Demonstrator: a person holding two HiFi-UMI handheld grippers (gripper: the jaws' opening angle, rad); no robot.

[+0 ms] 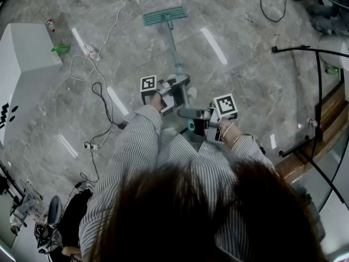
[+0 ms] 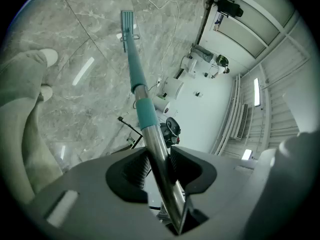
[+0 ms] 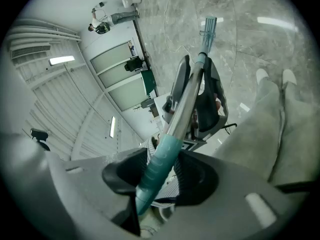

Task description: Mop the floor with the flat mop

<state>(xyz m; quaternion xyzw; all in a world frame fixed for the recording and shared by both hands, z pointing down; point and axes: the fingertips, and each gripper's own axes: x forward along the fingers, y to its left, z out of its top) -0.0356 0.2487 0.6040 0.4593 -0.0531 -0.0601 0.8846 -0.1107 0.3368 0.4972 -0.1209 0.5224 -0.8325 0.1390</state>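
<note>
Head view: white cable (image 1: 107, 37) and black cord (image 1: 102, 96) trailing over marble floor (image 1: 245, 64) left of flat mop (image 1: 164, 17), white cabinet (image 1: 24, 59) beyond. Left gripper (image 1: 177, 86) clamped on steel mop handle (image 1: 174, 56); right gripper (image 1: 192, 115) clamped on teal end grip (image 3: 160, 159), nearer the body. Mop head flat on floor ahead; bare floor to its right, wooden ledge (image 1: 327, 121) farther right.

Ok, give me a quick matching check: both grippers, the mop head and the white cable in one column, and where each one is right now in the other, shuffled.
1. left gripper
2. right gripper
3. mop head
4. white cable

A. looped on the floor, at the person's left
B. shut on the teal grip
C. shut on the bare metal pole
D. flat on the floor, at the pole's far end

Pairs: 1-C, 2-B, 3-D, 4-A
</note>
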